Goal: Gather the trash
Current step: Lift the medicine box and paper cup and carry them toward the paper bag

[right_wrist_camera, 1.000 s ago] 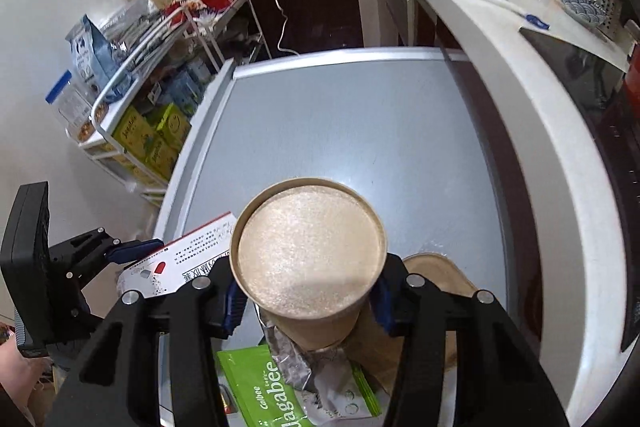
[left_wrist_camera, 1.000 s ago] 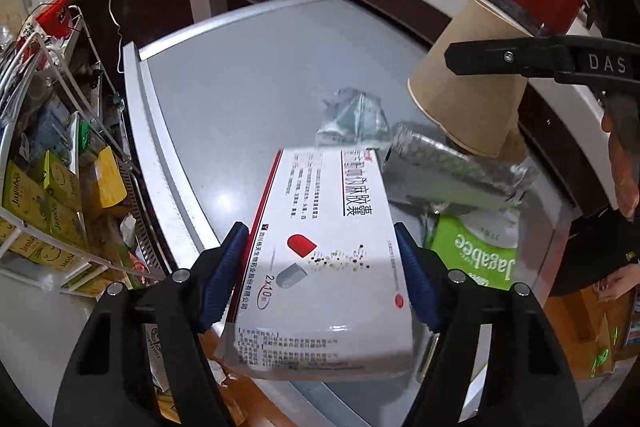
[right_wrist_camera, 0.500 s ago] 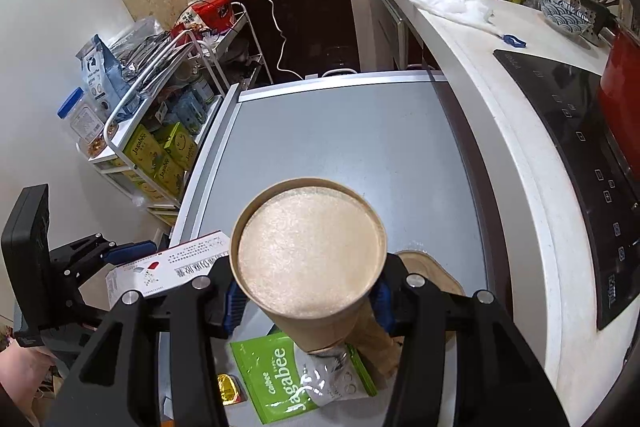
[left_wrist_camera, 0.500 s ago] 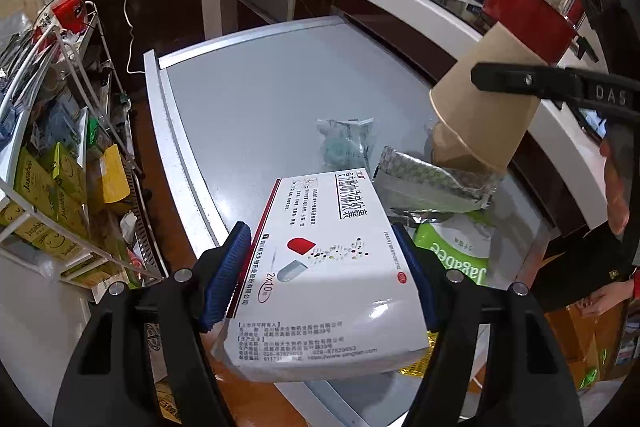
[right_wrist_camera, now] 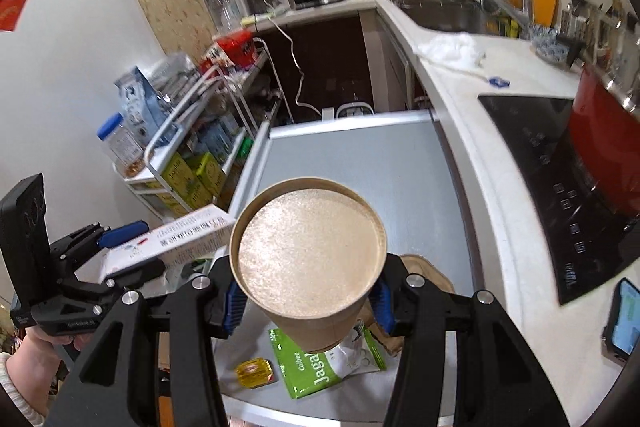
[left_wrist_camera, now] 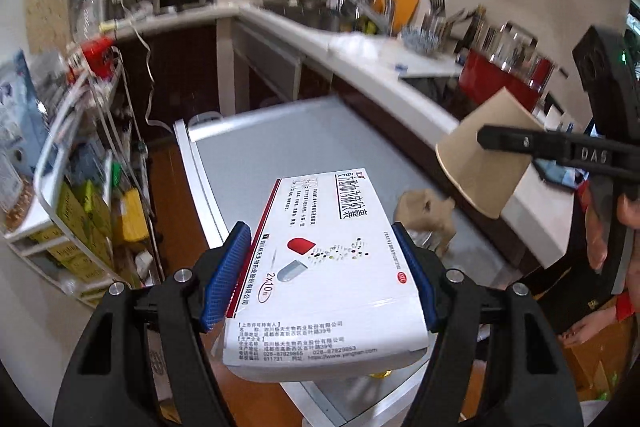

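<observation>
Left claw (left_wrist_camera: 324, 283) clamped on medicine box (left_wrist_camera: 324, 267), held above worktop (left_wrist_camera: 288, 147) edge | right claw (right_wrist_camera: 308, 299) clamped on paper cup (right_wrist_camera: 308, 259), tilted, aloft | green snack bag (right_wrist_camera: 320, 363), yellow packet (right_wrist_camera: 255, 373) left on worktop | risk: thin cup wall crushed or slipped; glossy box slid from pads.

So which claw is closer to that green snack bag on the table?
Right. The right claw, gripping the paper cup, hangs just above the green snack bag; the left claw, holding the medicine box, is off to the side.

Both the medicine box (left_wrist_camera: 328, 267) and paper cup (right_wrist_camera: 310, 267) have risen higher above the table (right_wrist_camera: 360, 155).
</observation>
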Action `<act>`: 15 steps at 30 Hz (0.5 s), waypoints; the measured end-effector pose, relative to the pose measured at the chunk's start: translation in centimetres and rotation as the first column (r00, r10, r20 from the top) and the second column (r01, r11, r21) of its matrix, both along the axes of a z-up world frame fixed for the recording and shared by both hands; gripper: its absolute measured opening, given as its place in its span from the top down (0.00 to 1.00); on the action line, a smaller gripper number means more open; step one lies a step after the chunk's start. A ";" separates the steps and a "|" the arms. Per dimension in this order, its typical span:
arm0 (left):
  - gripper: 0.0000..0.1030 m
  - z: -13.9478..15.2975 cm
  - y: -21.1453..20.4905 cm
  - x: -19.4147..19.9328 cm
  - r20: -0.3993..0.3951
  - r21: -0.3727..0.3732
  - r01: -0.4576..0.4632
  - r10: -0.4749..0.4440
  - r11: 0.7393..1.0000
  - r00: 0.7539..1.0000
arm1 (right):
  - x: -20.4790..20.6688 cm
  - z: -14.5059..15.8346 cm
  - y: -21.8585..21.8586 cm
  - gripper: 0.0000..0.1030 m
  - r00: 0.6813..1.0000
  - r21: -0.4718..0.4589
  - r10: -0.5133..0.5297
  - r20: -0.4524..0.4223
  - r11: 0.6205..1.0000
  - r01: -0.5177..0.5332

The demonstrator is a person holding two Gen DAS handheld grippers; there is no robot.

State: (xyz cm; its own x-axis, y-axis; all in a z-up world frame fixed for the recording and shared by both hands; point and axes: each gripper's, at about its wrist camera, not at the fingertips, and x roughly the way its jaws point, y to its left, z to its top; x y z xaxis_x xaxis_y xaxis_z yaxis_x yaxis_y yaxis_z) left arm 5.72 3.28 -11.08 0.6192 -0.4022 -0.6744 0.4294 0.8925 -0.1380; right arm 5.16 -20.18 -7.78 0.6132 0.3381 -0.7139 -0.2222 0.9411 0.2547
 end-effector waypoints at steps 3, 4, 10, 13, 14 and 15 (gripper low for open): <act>0.31 1.9 0.1 -1.5 0.046 -0.019 -0.018 0.019 1.000 0.999 | -1.8 1.4 -0.3 0.53 1.000 0.000 0.001 0.029 1.000 -0.001; 0.31 2.3 0.1 -2.0 0.056 -0.022 -0.022 0.024 1.000 0.998 | -2.3 1.8 -0.5 0.53 0.999 -0.003 0.001 0.035 1.000 0.000; 0.31 4.1 -0.3 -5.4 0.110 -0.023 -0.024 0.027 0.999 0.994 | -5.9 2.9 -0.8 0.53 0.999 -0.005 0.006 0.044 1.000 -0.006; 0.31 4.5 -0.6 -7.3 0.116 -0.025 -0.001 0.004 1.000 0.993 | -7.9 3.3 -0.9 0.53 0.999 -0.003 0.014 0.045 1.000 -0.014; 0.31 4.6 -0.7 -7.8 0.115 -0.026 0.005 -0.002 1.000 0.993 | -8.6 3.4 -0.9 0.53 0.999 -0.003 0.018 0.045 1.000 -0.018; 0.31 4.6 -0.8 -8.3 0.113 -0.029 0.013 -0.009 0.999 0.994 | -9.0 3.4 -0.9 0.53 0.999 -0.003 0.021 0.044 1.000 -0.021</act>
